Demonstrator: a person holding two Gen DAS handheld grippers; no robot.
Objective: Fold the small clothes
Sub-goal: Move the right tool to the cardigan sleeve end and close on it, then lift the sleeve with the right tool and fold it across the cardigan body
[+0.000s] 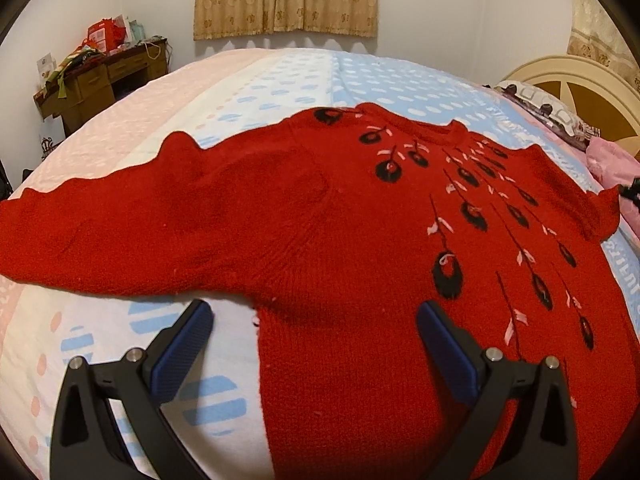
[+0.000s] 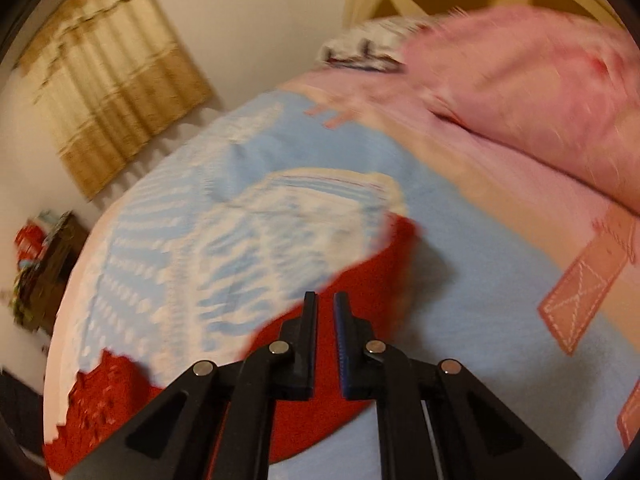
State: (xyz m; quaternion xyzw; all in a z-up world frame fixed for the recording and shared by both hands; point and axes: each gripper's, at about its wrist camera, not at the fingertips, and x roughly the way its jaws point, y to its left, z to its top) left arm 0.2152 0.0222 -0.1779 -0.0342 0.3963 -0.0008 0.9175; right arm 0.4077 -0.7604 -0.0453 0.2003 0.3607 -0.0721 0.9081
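1. Right claw (image 2: 326, 300): jaws are together with just a sliver between them, and it looks like they're pinched on the right sleeve cuff (image 2: 380, 272) of the red knitted sweater with black and pink dangly motifs (image 1: 320, 220). That view is smeared, so I can't tell how deep the bite is.
2. Left claw (image 1: 314, 308): jaws wide apart, holding nothing, hanging over the sweater's side edge just below the left armpit.
3. Sweater is spread face-up across the blue-and-white spotted bedsheet (image 1: 280, 80), both sleeves out sideways, collar towards the far side.
4. What could go wrong, my guess:
   - a shallow pinch on chunky knit could slip out mid-swing, and the sleeve flops back crooked.
   - nothing pins the body, so pulling the sleeve across could drag the whole sweater and bunch it.
   - knit stretches, so a hard tug skews the fold line.
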